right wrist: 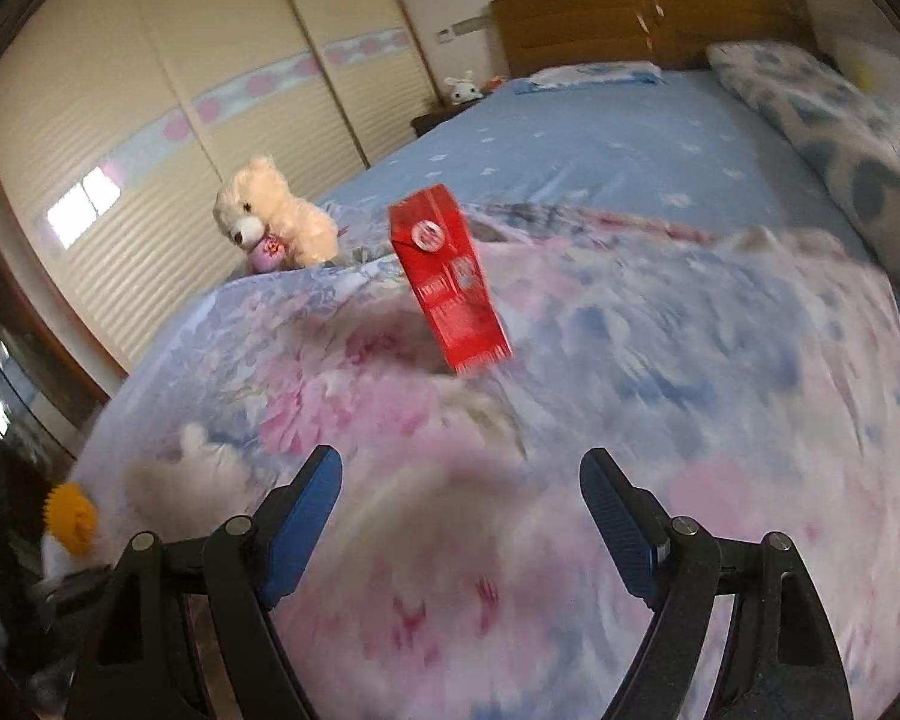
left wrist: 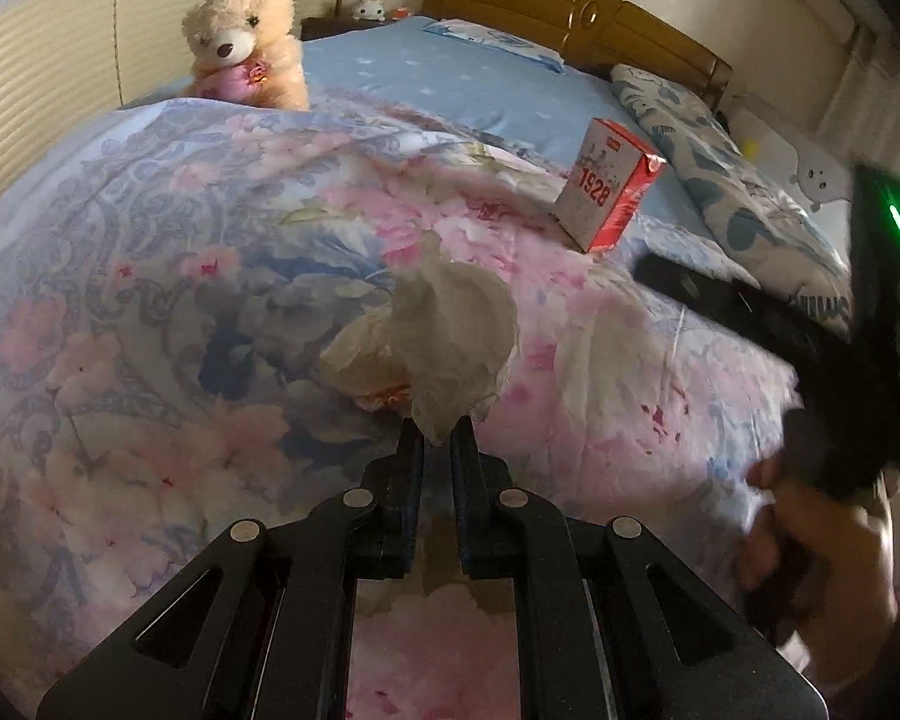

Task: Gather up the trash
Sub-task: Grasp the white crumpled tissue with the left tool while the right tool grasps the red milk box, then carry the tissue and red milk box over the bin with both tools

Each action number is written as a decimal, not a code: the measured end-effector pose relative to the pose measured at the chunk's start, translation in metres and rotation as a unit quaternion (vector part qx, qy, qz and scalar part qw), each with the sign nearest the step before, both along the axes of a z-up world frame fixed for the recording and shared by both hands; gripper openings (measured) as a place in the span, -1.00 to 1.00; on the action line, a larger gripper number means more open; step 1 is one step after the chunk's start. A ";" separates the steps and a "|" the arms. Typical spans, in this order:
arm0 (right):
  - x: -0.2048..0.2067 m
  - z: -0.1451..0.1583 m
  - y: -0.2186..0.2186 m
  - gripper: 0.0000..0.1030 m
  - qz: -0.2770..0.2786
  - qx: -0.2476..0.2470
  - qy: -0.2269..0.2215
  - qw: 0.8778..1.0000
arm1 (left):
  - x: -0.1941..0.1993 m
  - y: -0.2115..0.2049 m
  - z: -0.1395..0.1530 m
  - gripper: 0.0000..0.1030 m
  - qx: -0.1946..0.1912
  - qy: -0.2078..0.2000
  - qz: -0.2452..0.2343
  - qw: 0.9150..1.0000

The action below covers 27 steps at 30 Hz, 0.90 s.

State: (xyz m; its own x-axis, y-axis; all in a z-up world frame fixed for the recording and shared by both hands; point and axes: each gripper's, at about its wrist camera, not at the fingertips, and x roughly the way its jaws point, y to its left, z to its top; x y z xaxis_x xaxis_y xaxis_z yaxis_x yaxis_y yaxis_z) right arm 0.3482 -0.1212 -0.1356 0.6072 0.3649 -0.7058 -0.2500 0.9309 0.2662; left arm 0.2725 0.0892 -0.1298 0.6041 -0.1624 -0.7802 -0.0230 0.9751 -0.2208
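White tissue, one, pinched by left gripper; right gripper spread; one carton.

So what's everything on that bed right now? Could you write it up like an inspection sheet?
Surface: floral pink-and-blue quilt over a pale blue bedsheet.
Job's things: crumpled white tissue; red-and-white drink carton upright on the quilt.
Clutter: cream teddy bear; patterned blue pillow.
Grippers: left gripper shut on the tissue; right gripper open, empty.
Cables: nothing seen.
Surroundings: wooden headboard, cream wardrobe doors.
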 end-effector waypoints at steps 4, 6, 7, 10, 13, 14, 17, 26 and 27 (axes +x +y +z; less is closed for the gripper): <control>0.026 -0.001 0.011 0.60 0.000 -0.020 -0.008 1.000 | 0.002 -0.004 -0.003 -0.83 0.006 0.004 -0.007 1.000; 0.039 -0.002 0.014 0.60 -0.001 -0.023 -0.010 1.000 | 0.002 -0.004 -0.003 -0.84 0.006 0.004 -0.008 1.000; 0.045 -0.003 0.015 0.60 -0.001 -0.024 -0.010 1.000 | 0.003 -0.005 -0.003 -0.84 0.007 0.004 -0.009 1.000; 0.061 -0.003 0.022 0.60 0.003 -0.027 -0.013 1.000 | 0.003 -0.005 -0.004 -0.84 0.008 0.003 -0.012 1.000; 0.073 -0.005 0.029 0.31 0.005 -0.034 -0.011 0.999 | 0.003 -0.005 -0.004 -0.84 0.007 0.003 -0.014 1.000; 0.076 -0.007 0.031 0.09 0.008 -0.037 -0.006 0.999 | 0.002 -0.005 -0.004 -0.84 0.007 0.002 -0.014 1.000; 0.076 -0.011 0.030 -0.38 0.004 -0.042 0.011 0.999 | 0.001 -0.005 -0.004 -0.84 0.006 0.001 -0.015 1.000; -0.012 0.004 -0.009 -0.39 -0.014 -0.001 0.000 1.000 | -0.004 -0.014 0.001 -0.86 0.027 -0.007 -0.023 0.999; -0.026 0.005 -0.017 -0.39 -0.021 0.009 0.000 1.000 | -0.007 -0.017 0.002 -0.86 0.029 -0.010 -0.026 0.999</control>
State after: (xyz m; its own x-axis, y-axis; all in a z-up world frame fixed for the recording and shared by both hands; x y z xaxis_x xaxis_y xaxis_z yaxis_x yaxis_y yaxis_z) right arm 0.3226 -0.1385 -0.1304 0.6228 0.3515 -0.6990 -0.2110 0.9357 0.2826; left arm 0.2659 0.0721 -0.1274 0.6115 -0.1481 -0.7772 0.0310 0.9860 -0.1636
